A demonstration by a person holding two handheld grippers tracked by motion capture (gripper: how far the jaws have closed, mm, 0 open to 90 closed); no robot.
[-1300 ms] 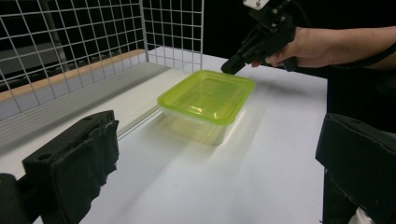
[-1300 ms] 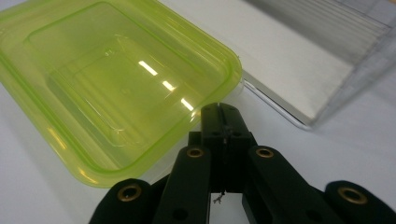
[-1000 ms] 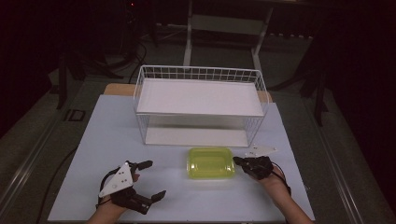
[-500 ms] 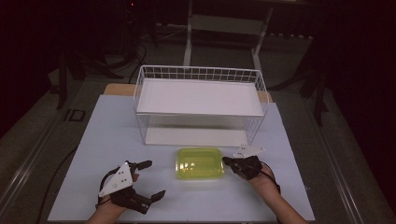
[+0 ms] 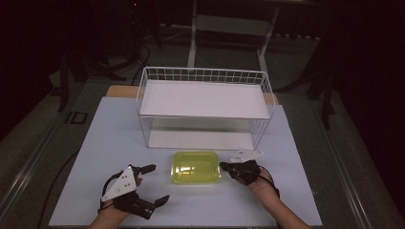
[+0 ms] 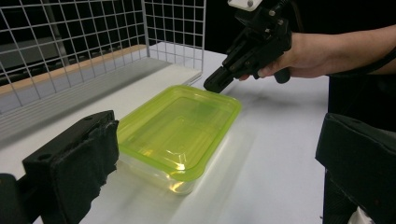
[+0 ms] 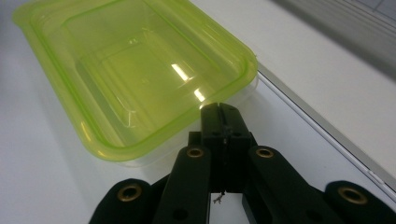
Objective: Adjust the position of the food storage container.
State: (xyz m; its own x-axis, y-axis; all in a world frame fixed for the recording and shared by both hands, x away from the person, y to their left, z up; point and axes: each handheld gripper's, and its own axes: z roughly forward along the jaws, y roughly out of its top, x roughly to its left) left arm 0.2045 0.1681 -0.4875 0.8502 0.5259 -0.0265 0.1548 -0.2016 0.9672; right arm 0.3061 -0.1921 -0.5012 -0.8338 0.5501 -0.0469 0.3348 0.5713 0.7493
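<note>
As compared with a second ago, no shift at the left hand-held gripper (image 5: 157,183): parked low on the flat, matt pale-grey worktop (image 5: 95,143), black jaws wide apart, nothing between them. Just ahead of it and to its right, the yellow-green translucent plastic lidded container (image 5: 196,167), now nearer to this hand-held gripper than before, nudged leftward across the worktop. Behind that shift, the right hand-held gripper (image 5: 225,166), moved left along with it, jaws pressed together into one blunt black tip and touching the container's near short end at the lid rim.

Judged from this: a push, not a grasp, bringing the container toward the middle between the two hand-held grippers, probably to set up a pick-up or a lift toward the white wire basket shelf (image 5: 143,95) beyond both hand-held grippers. Nothing clamped yet.

On materials, from the left: coarse, dull, foam-like padding on the left jaw faces; rounded-rectangle container with a glossy, stepped lid, raised lip all round, clearer body beneath, bright glints on top, apparently empty; smooth and light by the look of it, so likely to slide rather than tip; hard black linkage with brass-coloured rivets at the right; thin white grid wire and a flat white panel on the shelf.
</note>
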